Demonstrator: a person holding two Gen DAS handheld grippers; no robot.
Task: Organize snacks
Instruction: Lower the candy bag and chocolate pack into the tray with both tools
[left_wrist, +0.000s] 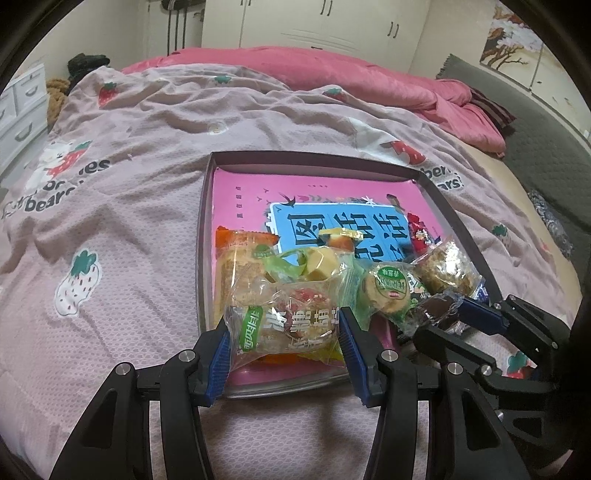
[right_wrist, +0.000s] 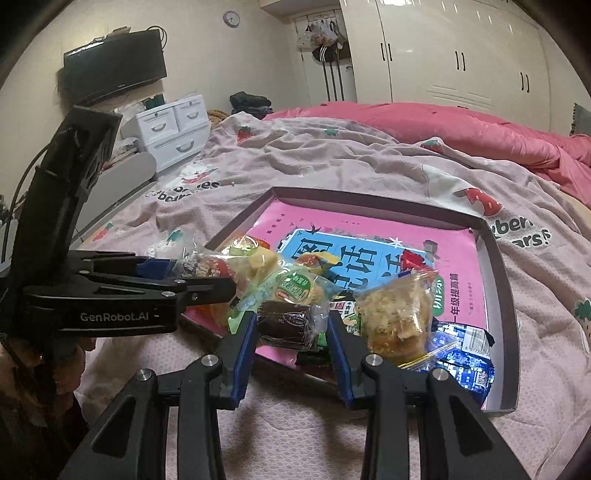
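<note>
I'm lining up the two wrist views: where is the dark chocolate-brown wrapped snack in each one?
Left wrist view: the dark brown wrapped snack is at lower right, between the pads of the right hand-held gripper.
Right wrist view: the same snack is at lower centre, clamped between the blue pads.
Shared landmark: the green-labelled round cake just beside it.

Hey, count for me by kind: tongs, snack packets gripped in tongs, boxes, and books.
Tongs: 2, left tongs, right tongs
Gripped packets: 2, clear packet, brown packet
Box: 1
Book: 1
Total: 6
</note>
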